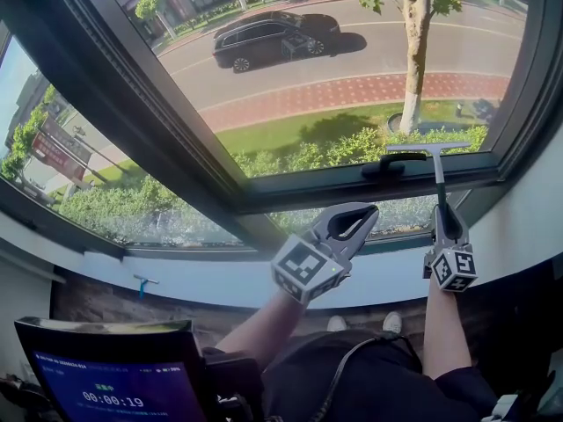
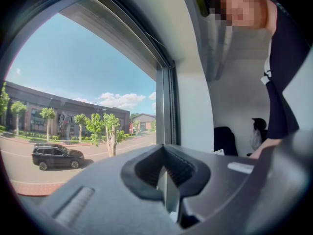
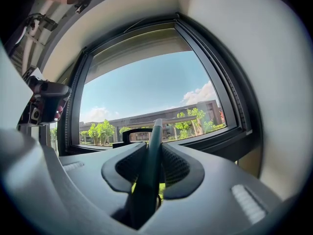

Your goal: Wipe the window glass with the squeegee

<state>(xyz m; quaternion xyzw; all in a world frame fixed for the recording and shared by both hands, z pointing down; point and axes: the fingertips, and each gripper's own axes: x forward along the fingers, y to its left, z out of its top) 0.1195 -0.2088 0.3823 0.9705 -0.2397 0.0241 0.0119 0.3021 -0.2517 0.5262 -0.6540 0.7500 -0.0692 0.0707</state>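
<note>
- Outside a dark-framed window [image 1: 264, 187], seen from the head view, a sunlit street runs past with a dark car [image 1: 273, 38], a slim tree [image 1: 413, 60] and a low hedge [image 1: 334, 152].
- A white sill [image 1: 211, 281] runs below the glass; a lit screen [image 1: 114, 385] showing a timer stands at the lower left.
- The right gripper [image 1: 443, 220] is raised at the right and clamped on the shaft of the squeegee [image 1: 437, 174].
- The squeegee stands upright, with its T-shaped blade lying level in front of the lower right pane, just above the black window handle [image 1: 393, 167]. Whether the blade touches the glass cannot be told.
- The left gripper [image 1: 362, 218] is held nearer the middle, apart from the squeegee, its tips together and nothing in them.
- In the left gripper view, the left gripper [image 2: 164, 153] shows its two jaws meeting at the tips, with nothing between them.
- Beyond it are the window frame [image 2: 171, 102], the car [image 2: 56, 155] on the road, a long building [image 2: 44, 106] and blue sky; a person's dark sleeve [image 2: 281, 82] fills the right edge.
- In the right gripper view, the right gripper [image 3: 154, 156] has both ribbed jaws pressed on the dark green shaft of the squeegee [image 3: 156, 133].
- The shaft rises straight up towards the pane, with the window handle [image 3: 132, 132] just to its left.
</note>
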